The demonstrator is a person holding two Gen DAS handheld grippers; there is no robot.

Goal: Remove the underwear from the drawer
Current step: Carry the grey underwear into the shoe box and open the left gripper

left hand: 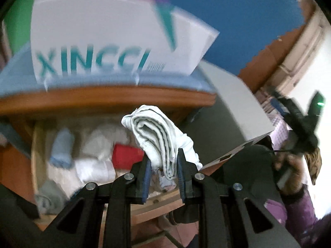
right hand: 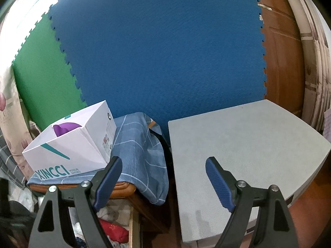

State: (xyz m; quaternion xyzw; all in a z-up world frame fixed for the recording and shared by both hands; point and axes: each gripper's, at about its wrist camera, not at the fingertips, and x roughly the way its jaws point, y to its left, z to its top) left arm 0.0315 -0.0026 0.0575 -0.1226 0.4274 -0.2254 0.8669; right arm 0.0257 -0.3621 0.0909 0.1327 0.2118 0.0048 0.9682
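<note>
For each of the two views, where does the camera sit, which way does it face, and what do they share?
Left wrist: on the left gripper, tilted down at the open drawer; it grips folded pale underwear; a hand shows at right.
Right wrist: on the right gripper, jaws open and empty, facing the blue mat and grey table.
Shared: XINCCI box, blue cloth, grey table, red item.

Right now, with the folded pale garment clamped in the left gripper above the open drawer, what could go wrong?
1. The left gripper pinches only the lower end of the folded pale garment; the loose upper folds could unroll or slip out.
2. Those folds might brush the wooden cabinet edge just above the drawer.
3. The right gripper hangs open and empty between the cabinet and the grey table, so it offers no backup.
</note>
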